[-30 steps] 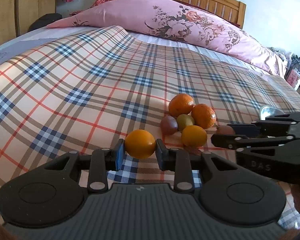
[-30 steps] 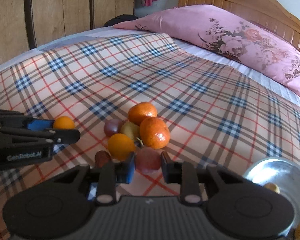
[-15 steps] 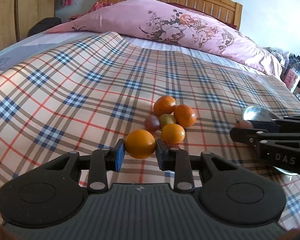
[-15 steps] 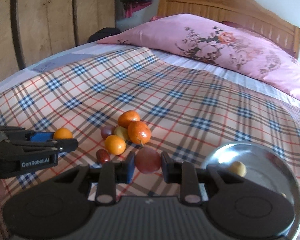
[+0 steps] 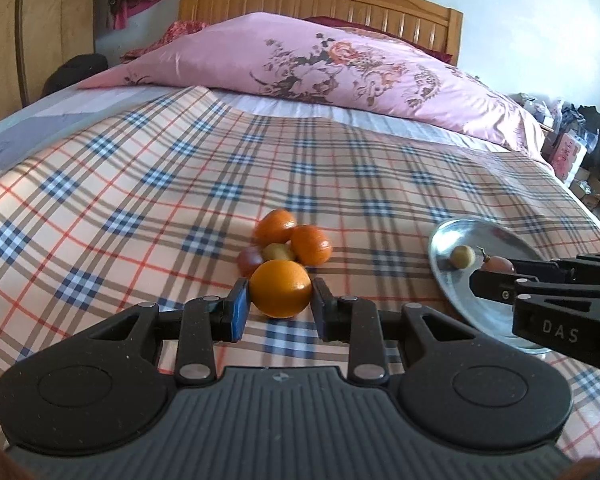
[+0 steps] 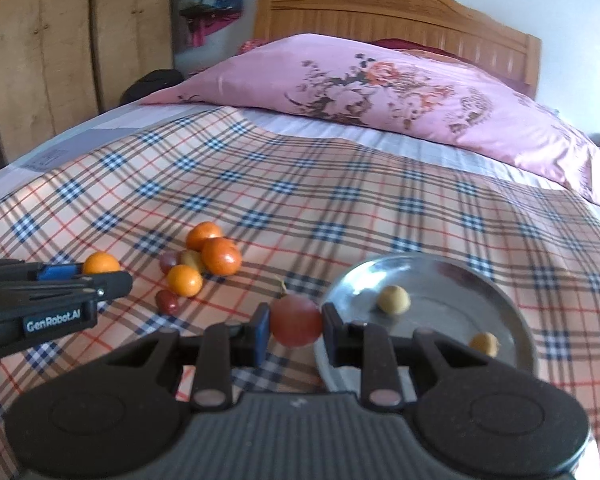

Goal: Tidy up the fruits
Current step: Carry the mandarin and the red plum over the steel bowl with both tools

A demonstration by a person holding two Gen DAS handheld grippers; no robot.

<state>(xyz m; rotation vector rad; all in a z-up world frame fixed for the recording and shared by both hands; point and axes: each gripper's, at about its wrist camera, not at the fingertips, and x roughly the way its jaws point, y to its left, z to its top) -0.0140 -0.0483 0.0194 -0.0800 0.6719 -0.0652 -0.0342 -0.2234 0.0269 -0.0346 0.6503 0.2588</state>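
plaid bed cover under everything, pink floral pillow at the far end. round metal plate on the cover, right of fruit pile, holding two small yellowish fruits. "genrobot.ai" printed on side of left tongs, "das" on side of right tongs. left tongs clamped on an orange fruit, held above cover in front of pile, partly hiding one fruit behind. right tongs pinched tight on a reddish round fruit, at near-left rim of plate. small dark red fruit apart from pile, type unclear. plate's near edge cut off by tongs body.
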